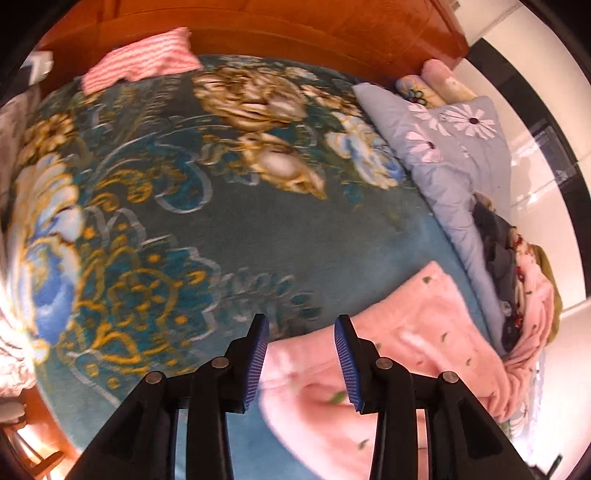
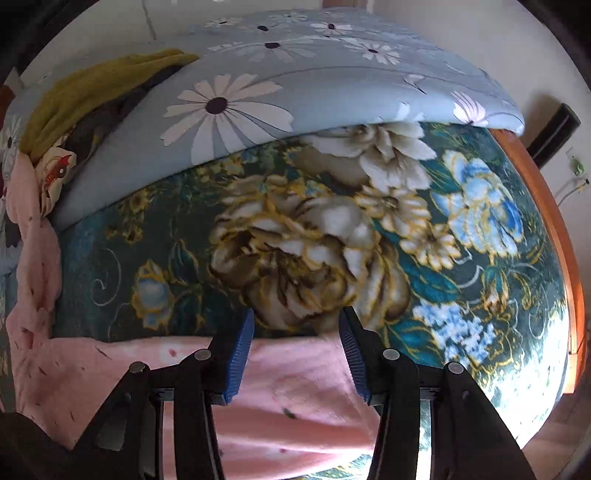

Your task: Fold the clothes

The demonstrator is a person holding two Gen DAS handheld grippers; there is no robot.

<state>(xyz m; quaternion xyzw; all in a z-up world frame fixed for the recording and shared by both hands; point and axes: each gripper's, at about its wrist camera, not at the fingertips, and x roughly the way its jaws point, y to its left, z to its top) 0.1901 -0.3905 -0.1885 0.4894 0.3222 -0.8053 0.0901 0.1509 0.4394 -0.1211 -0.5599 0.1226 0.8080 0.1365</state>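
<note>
Pink fleece garment [image 1: 417,332], small dark-leaf print, lying rumpled on floral blanket [image 1: 221,229]. Left gripper [image 1: 301,354] and right gripper [image 2: 295,343] poised above it, fingers parted, empty.

My right gripper [image 2: 296,325] hangs with its jaws apart over the near edge of the pink garment [image 2: 295,387], which lies on the teal floral blanket [image 2: 332,229]. Beyond sits a grey daisy-print quilt [image 2: 295,85] and a clothes pile [image 2: 74,110].

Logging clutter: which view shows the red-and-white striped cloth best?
The left wrist view: the striped cloth lies at the far edge of the floral blanket, against the wooden headboard. The right wrist view does not show it.
</note>
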